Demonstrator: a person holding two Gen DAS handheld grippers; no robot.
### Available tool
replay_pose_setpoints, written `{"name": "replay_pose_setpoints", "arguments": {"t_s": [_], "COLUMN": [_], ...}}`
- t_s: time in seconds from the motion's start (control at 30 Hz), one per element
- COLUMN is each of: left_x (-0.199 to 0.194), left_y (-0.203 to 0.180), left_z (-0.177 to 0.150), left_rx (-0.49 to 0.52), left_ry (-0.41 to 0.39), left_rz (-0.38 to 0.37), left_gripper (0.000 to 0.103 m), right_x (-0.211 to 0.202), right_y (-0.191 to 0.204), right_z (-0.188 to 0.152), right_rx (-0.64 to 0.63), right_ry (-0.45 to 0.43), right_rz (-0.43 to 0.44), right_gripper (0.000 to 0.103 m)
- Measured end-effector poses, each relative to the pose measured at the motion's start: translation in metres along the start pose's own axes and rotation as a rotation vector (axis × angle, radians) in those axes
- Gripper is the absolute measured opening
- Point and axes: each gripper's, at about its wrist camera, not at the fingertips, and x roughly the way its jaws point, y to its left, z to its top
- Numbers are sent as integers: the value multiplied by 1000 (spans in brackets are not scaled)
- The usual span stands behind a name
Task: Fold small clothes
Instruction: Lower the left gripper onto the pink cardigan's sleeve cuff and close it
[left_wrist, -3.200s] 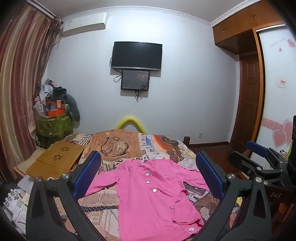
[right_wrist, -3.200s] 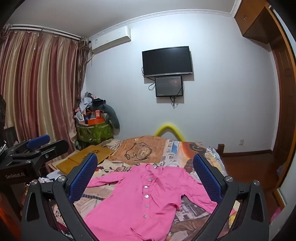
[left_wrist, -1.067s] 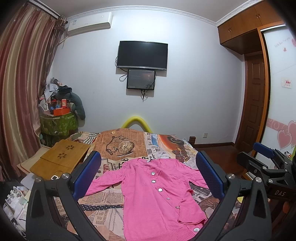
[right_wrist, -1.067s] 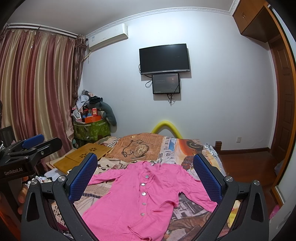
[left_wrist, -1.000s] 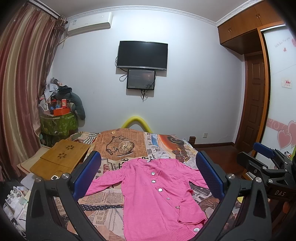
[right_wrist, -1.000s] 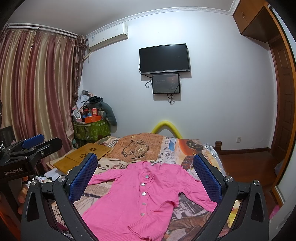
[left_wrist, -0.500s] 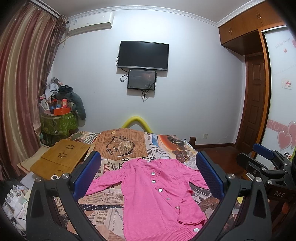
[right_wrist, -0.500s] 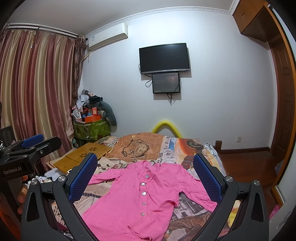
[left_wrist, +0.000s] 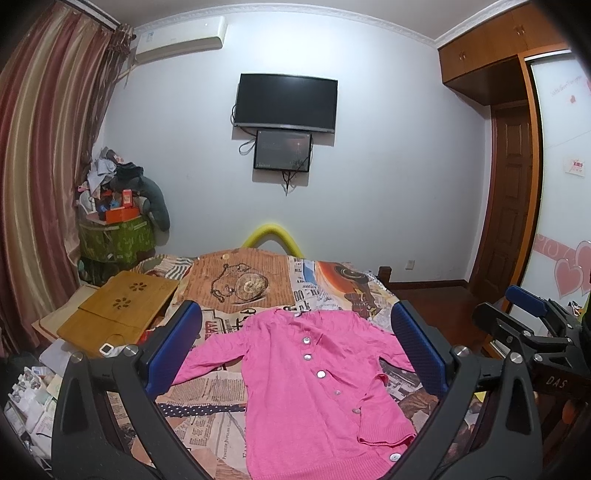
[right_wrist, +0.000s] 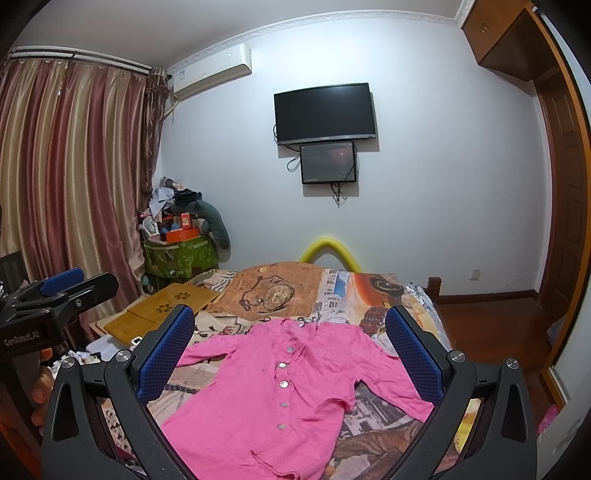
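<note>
Pink cardigan (left_wrist: 306, 384) flat on bed (left_wrist: 236, 284), sleeves spread

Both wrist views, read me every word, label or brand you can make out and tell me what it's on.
"DAS": on the right tongs body.
"GenRobot.AI": on the left tongs body.
Bedspread newspaper print: too small to read.
Air conditioner label, wardrobe door stickers: blurred, unreadable.

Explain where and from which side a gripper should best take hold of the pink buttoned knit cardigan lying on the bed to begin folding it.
Probably a sleeve end. The pink buttoned knit cardigan lies flat, front up, both sleeves spread sideways. The open left gripper could come from the left for the left sleeve cuff; the open right gripper from the right for the other cuff. Loose edges pinch easily.
</note>
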Motion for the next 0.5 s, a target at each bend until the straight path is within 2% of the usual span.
{"name": "replay_pose_setpoints", "arguments": {"t_s": [0.2, 0.37, 0.5], "left_x": [39, 86, 120], "left_y": [24, 64, 102], "left_z": [-5, -20, -42], "left_rx": [-34, -87, -124], "left_ry": [66, 175, 266], "left_rz": [55, 156, 205], "left_gripper": [103, 103, 103], "right_x": [28, 56, 69], "right_y": [-16, -36, -48], "right_z": [-13, -31, -37], "right_rx": [19, 50, 65], "right_ry": [76, 160, 210], "right_rz": [-21, -47, -63], "right_gripper": [103, 102, 102]}}
